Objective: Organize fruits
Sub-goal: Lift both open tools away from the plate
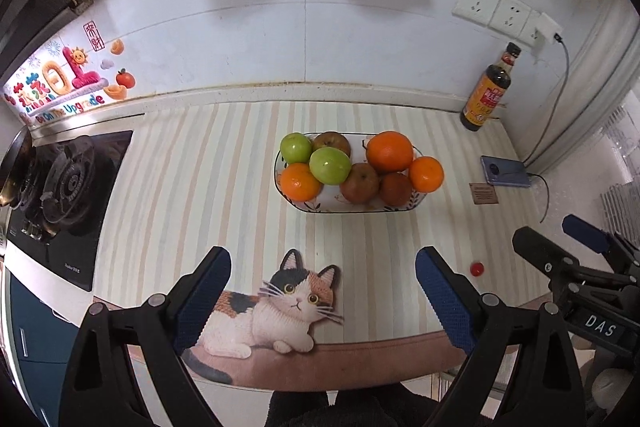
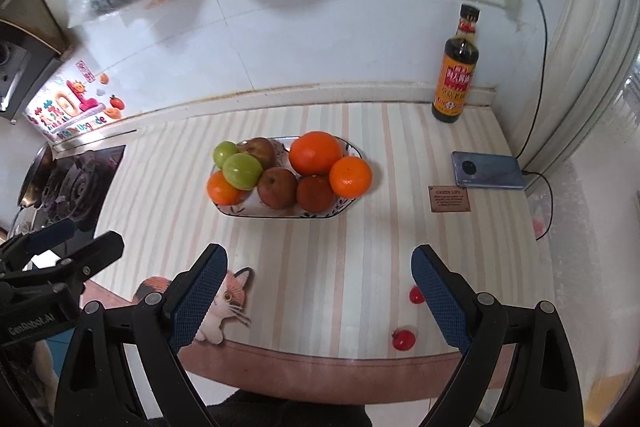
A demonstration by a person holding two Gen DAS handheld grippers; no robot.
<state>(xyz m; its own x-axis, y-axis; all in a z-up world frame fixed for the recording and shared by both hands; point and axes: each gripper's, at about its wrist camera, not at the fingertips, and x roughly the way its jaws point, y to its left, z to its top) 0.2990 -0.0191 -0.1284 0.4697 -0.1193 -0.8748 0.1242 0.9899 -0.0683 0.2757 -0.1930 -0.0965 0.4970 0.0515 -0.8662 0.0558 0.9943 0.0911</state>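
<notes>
Left gripper (image 1: 322,301) and right gripper (image 2: 318,301) both wide open, empty, textured blue pads; glossy round fruits piled in oval ceramic dish (image 2: 240,211) far centre on striped mat (image 2: 360,247)

I am holding my left tongs (image 1: 322,301) and my right tongs (image 2: 319,301) side by side, both angled steeply downward, jaws standing wide apart with nothing between them.

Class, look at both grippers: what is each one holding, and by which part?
Nothing is held. The left gripper and right gripper both stand open and empty; the fruits lie in the dish.
</notes>
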